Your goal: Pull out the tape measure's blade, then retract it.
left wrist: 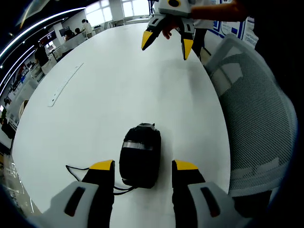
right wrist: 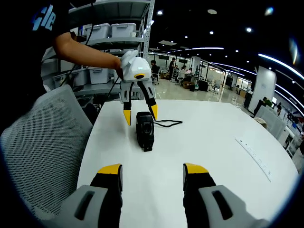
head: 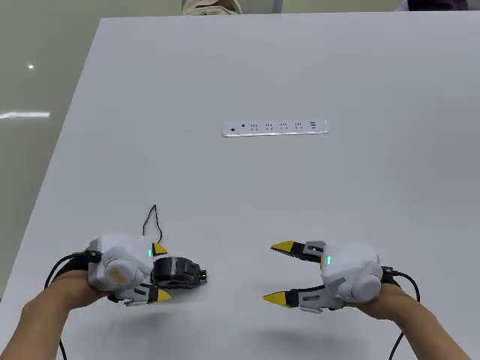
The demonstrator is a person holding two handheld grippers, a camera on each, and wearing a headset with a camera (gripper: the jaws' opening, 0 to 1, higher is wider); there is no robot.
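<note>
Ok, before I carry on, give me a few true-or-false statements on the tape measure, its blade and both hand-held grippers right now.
1. The tape measure lies between the open jaws of the left hand-held gripper. True.
2. The right hand-held gripper is shut on the blade. False: it is open, holds nothing, and is apart from the tape measure.
3. The blade is drawn out across the table. False: no drawn-out blade shows at the case.
4. A white power strip lies farther up the table than both grippers. True.
</note>
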